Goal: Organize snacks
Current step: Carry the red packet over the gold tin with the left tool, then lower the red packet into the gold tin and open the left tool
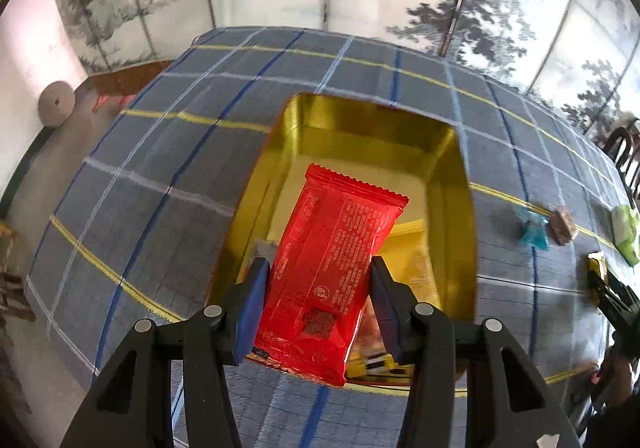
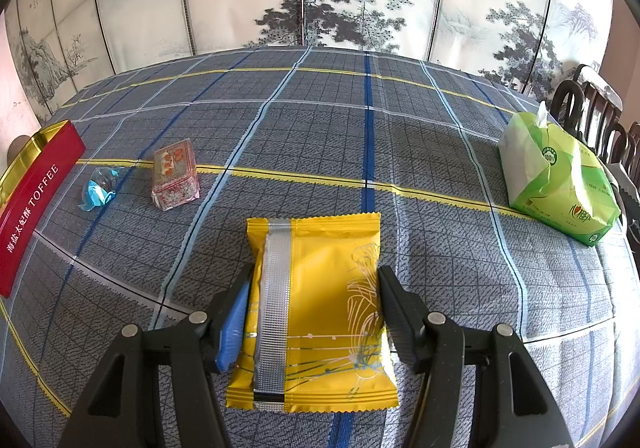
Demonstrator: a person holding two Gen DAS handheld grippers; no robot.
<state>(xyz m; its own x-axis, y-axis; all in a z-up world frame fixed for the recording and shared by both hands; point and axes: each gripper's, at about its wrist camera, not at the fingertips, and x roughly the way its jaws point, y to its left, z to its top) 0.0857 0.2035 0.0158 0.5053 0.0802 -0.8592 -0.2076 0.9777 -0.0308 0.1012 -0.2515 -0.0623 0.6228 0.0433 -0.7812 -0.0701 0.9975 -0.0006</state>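
In the left wrist view my left gripper [image 1: 320,264] is shut on a red snack packet [image 1: 332,248], its printed back facing the camera. The packet hangs over an open tin [image 1: 360,107] with a gold inside, where a yellow packet [image 1: 412,248] lies on the bottom. My right gripper [image 2: 316,272] is shut on a yellow snack packet [image 2: 320,312] with a silver seam, low over the checked tablecloth [image 2: 360,127]. At the left view's right edge that same right gripper [image 1: 608,288] shows with the yellow packet's end [image 1: 596,262] at its tips.
The tin's red side, marked TOFFEE [image 2: 36,199], is at the far left. Beside it lie a blue wrapped candy [image 2: 98,189] and a clear-wrapped snack with red print [image 2: 176,175]. A green tissue pack [image 2: 560,183] sits far right, dark chairs [image 2: 592,115] beyond, a painted screen behind.
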